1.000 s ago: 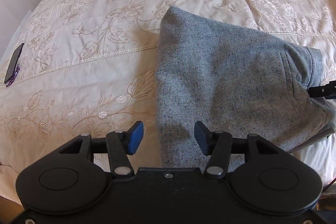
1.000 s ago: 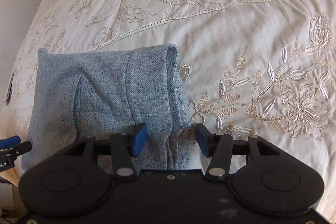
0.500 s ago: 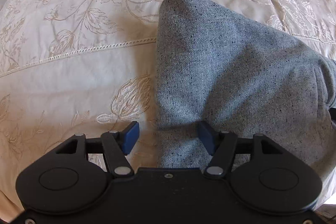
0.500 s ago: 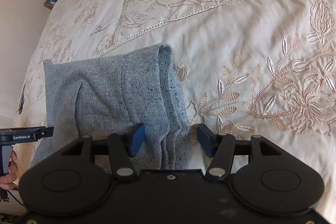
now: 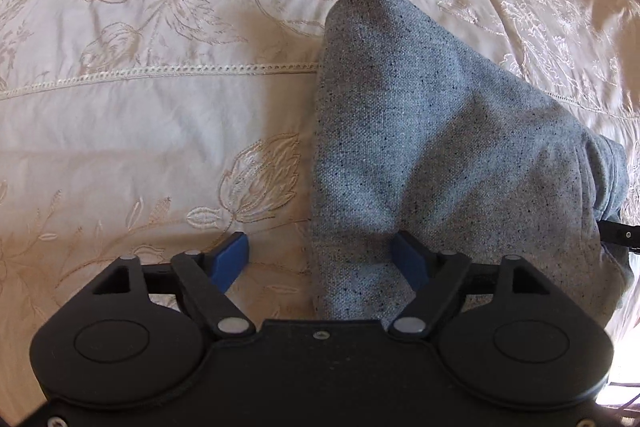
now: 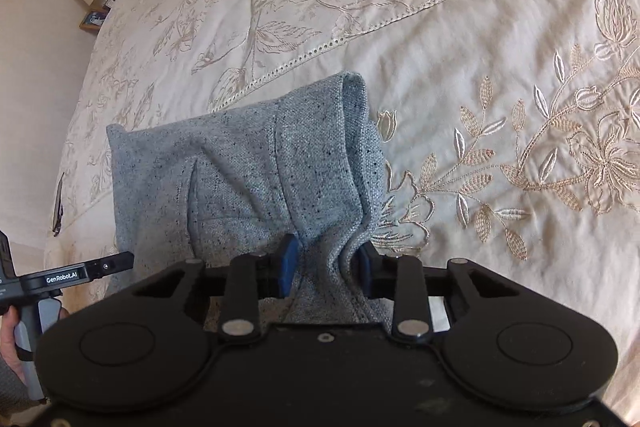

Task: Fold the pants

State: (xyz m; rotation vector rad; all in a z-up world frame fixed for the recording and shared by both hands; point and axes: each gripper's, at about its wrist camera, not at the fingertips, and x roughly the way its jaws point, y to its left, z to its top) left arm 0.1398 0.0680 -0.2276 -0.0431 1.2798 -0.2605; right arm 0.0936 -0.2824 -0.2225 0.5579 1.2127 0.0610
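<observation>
- The right gripper (image 6: 326,265) is closing its jaws on a bunched pinch of grey cloth at the near corner of the pants, and the blue pads already press into the gathered fabric from both sides.
- The left gripper (image 5: 320,261) stands at its widest and its jaws are opening; the left edge of the pants lies between the pads, one pad over bare bedspread and the other against the cloth, with nothing pinched.
- The bed (image 5: 160,115) fills the room's view, covered in a cream bedspread with embroidered flowers and a line of lace trim.
- The pants (image 5: 440,131) lie near the bed's near edge, already doubled into a thick, roughly square bundle, with the waistband or cuff band (image 6: 352,131) turned to the right side.
- The fabric looks like a soft, fairly heavy flecked weave: I'd expect it to sag and drape between two holds, not slip much, and keep its layers only if all are caught together.
- The near two corners seem the best places to hold it, biting deep enough to take every layer.
</observation>
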